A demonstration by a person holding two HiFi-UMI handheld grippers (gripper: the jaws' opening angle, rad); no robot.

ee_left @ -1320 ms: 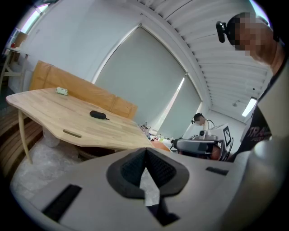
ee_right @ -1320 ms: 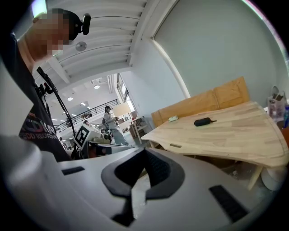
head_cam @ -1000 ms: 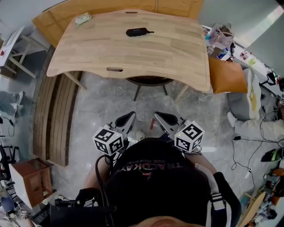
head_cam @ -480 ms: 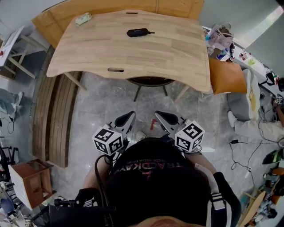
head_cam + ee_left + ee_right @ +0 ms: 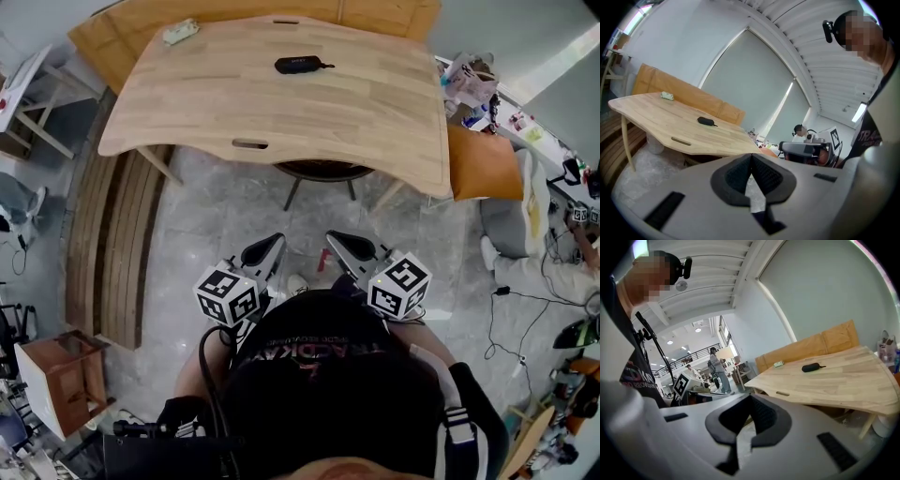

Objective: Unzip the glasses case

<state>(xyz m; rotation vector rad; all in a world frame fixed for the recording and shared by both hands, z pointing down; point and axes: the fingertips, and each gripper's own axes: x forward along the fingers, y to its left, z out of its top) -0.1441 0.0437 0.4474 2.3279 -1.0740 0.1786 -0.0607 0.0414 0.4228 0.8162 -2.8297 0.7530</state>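
Two grippers held low before the person's chest, above the grey floor (image 5: pixel 234 216). Left gripper (image 5: pixel 269 251): jaws pressed together, nothing between them. Right gripper (image 5: pixel 343 247): jaws likewise closed tip to tip, empty. Marker cubes sit just behind each.

Glasses case (image 5: pixel 298 65): black, oblong, lying flat on the light wooden surface (image 5: pixel 281 122), toward its far edge, about mid-width. A thin pull or strap sticks out at its right end. Too small to tell the zip's state. Case well apart from both grippers, untouched.

Small pale object (image 5: pixel 180 33) near the surface's far left corner. Slatted wooden bench (image 5: pixel 112 244) on the left.
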